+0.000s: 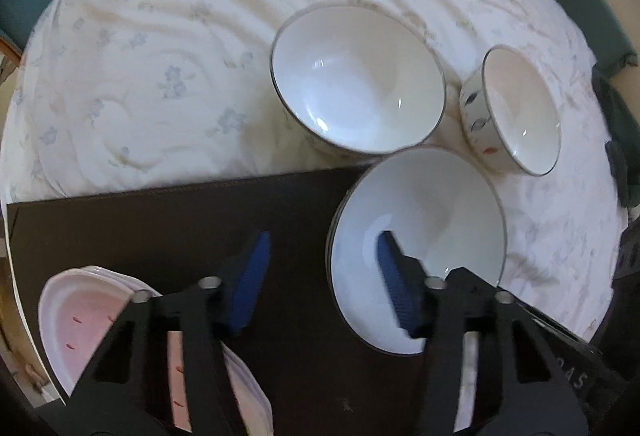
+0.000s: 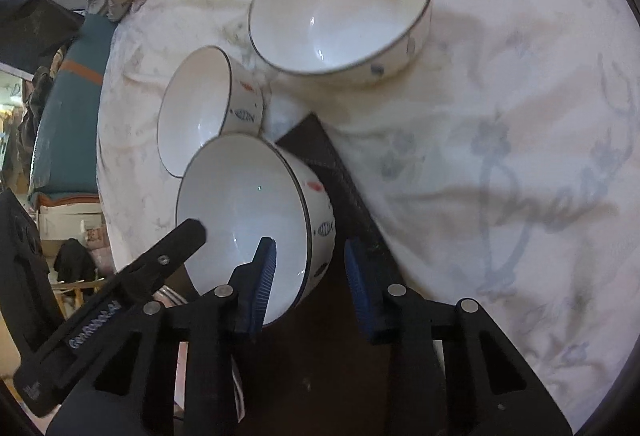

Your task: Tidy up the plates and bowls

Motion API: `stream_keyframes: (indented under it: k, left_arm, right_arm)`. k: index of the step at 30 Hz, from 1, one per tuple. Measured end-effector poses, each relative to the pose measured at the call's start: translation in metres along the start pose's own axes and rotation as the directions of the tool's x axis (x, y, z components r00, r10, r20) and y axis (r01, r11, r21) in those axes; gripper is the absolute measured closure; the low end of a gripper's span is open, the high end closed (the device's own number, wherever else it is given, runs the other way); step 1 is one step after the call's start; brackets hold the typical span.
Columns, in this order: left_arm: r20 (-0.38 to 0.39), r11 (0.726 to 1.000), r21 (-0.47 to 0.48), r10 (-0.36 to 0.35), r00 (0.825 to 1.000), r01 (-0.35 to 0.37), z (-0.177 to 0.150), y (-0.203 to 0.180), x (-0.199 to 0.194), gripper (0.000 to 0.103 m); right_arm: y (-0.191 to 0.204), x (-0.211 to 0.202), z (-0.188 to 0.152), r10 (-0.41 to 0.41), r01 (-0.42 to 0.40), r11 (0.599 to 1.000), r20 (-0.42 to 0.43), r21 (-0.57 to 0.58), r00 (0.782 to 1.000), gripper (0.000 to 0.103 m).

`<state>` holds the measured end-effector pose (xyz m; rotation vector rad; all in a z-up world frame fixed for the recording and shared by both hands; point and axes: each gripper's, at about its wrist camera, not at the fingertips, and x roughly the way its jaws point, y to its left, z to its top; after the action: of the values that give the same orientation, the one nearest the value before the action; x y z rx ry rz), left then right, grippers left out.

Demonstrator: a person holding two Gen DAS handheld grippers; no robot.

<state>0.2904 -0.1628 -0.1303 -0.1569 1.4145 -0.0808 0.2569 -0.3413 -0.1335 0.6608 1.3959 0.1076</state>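
My left wrist view looks down on a dark mat [image 1: 192,232] laid over a floral bedsheet [image 1: 160,56]. My left gripper [image 1: 322,284] straddles the left rim of the nearest bowl [image 1: 432,204]: one blue pad sits inside it, the other outside over the mat, jaws part-spread and not visibly pressing the wall. A large bowl [image 1: 356,76] stands beyond, a small tilted bowl [image 1: 516,108] to its right, and pink plates [image 1: 76,300] are stacked at lower left.

My right wrist view shows my right gripper [image 2: 310,276] straddling the same fish-patterned bowl [image 2: 240,196] at its right wall (left pad inside, right pad outside, a gap visible). My left gripper's finger [image 2: 176,240] reaches over its far rim. The small bowl [image 2: 196,108] and large bowl [image 2: 340,8] lie behind.
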Motion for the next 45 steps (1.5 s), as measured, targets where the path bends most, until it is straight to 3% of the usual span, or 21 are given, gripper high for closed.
stream_keyframes:
  k: [4, 6, 7, 8, 11, 18, 21, 32, 45]
  left_arm:
    - [-0.021, 1.000, 0.017, -0.004, 1.000, 0.005, 0.001, -0.002, 0.012, 0.062]
    - [-0.018, 0.999, 0.033, 0.011, 1.000, -0.010, 0.001, -0.003, 0.015, 0.073]
    - [-0.020, 0.999, 0.035, 0.014, 1.000, -0.013, 0.001, -0.004, 0.017, 0.079]
    - [-0.023, 0.999, 0.033, 0.012, 1.000, -0.011, 0.000, -0.004, 0.018, 0.091]
    - [-0.040, 0.999, 0.042, -0.003, 0.999, 0.005, -0.003, -0.006, 0.021, 0.096]
    - [-0.033, 0.994, 0.084, 0.070, 0.997, -0.067, -0.008, -0.012, 0.016, 0.096]
    - [-0.024, 0.990, 0.105, 0.095, 0.995, -0.092, -0.011, -0.015, 0.013, 0.096]
    - [0.038, 0.988, 0.095, 0.119, 0.992, -0.122, -0.027, -0.006, -0.029, 0.094]
    - [0.124, 0.991, 0.041, 0.119, 0.985, -0.125, -0.057, 0.023, -0.080, 0.094]
  right_arm:
    - [0.004, 0.004, -0.002, -0.047, 0.047, 0.999, 0.002, -0.022, 0.999, 0.073]
    - [0.004, 0.004, -0.003, -0.064, 0.064, 0.998, 0.002, -0.024, 0.998, 0.084]
    - [0.005, 0.004, -0.003, -0.066, 0.066, 0.997, 0.000, -0.030, 0.998, 0.084]
    - [0.006, 0.004, -0.002, -0.070, 0.070, 0.997, 0.002, -0.033, 0.998, 0.084]
    - [0.007, 0.003, -0.002, -0.080, 0.080, 0.995, 0.004, -0.050, 0.997, 0.084]
    - [0.015, 0.005, -0.002, -0.117, 0.119, 0.987, 0.027, -0.105, 0.993, 0.086]
    - [0.013, 0.006, -0.002, -0.099, 0.099, 0.990, 0.014, -0.097, 0.995, 0.086]
    - [0.029, 0.003, -0.011, -0.067, 0.069, 0.987, 0.020, -0.148, 0.998, 0.086]
    - [0.059, -0.026, -0.040, 0.029, -0.018, 0.974, 0.044, -0.224, 0.999, 0.086]
